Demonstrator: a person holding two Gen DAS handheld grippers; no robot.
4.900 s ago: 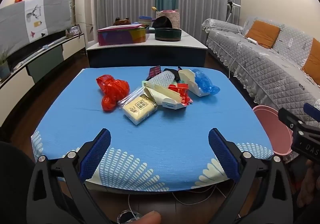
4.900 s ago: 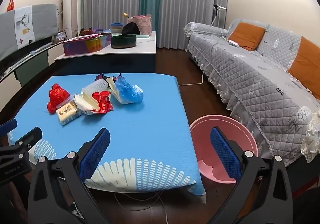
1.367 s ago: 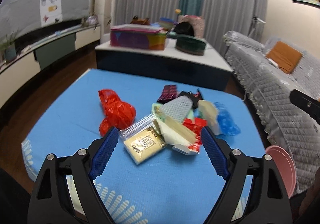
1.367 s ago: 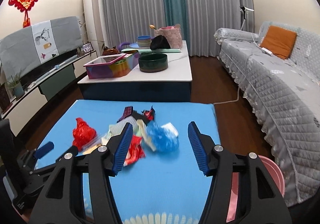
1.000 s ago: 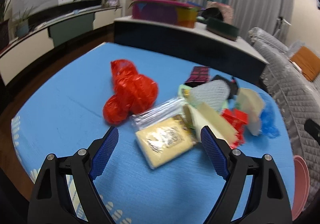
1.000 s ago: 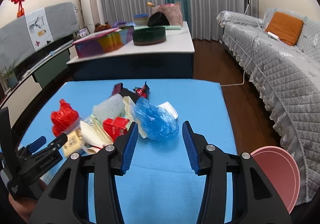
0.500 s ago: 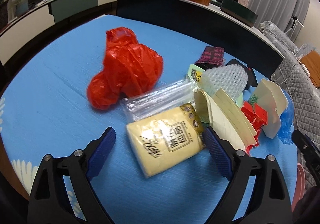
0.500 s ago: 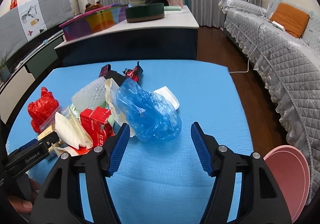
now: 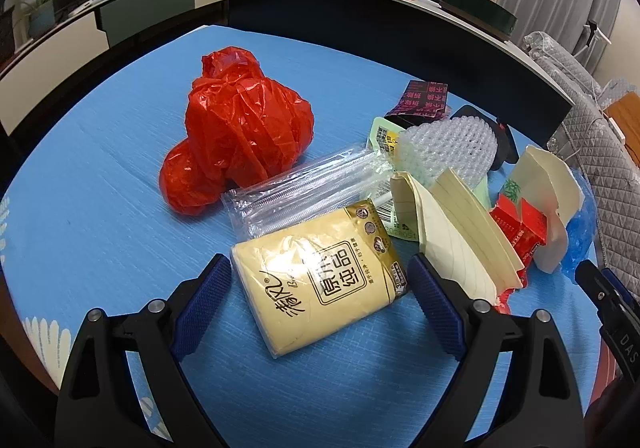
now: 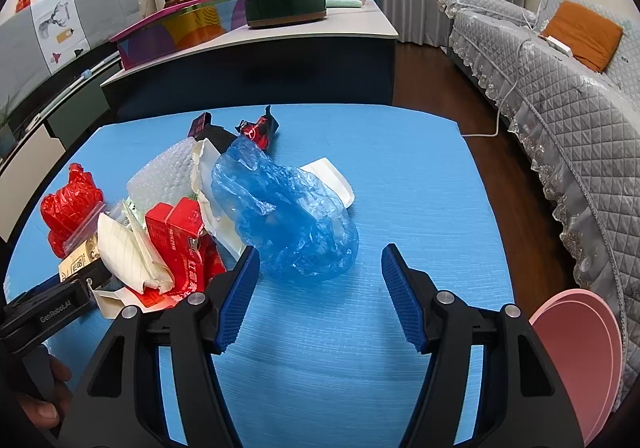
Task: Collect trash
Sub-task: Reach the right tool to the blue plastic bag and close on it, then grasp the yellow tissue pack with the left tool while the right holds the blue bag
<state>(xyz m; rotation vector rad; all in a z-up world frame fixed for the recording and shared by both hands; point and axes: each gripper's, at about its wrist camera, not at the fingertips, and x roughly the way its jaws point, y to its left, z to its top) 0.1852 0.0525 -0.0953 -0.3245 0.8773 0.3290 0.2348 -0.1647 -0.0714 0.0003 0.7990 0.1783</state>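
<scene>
A heap of trash lies on the blue table (image 9: 100, 232). My left gripper (image 9: 320, 288) is open, its fingers on either side of a yellow tissue pack (image 9: 320, 280), not closed on it. Behind the pack lie a clear plastic sleeve (image 9: 304, 184), a red plastic bag (image 9: 240, 132), bubble wrap (image 9: 444, 148) and cream cartons (image 9: 460, 232). My right gripper (image 10: 320, 280) is open just in front of a crumpled blue plastic bag (image 10: 288, 216). A red carton (image 10: 180, 236) lies left of the bag.
A pink basin (image 10: 576, 360) stands on the floor at the table's right. A grey quilted sofa (image 10: 560, 88) runs along the right. A low white-topped table (image 10: 280, 28) with boxes and bowls stands behind the blue table (image 10: 420, 208).
Both grippers moved forward and down toward the trash heap. The left now straddles the yellow tissue pack; the right has come up to the blue bag.
</scene>
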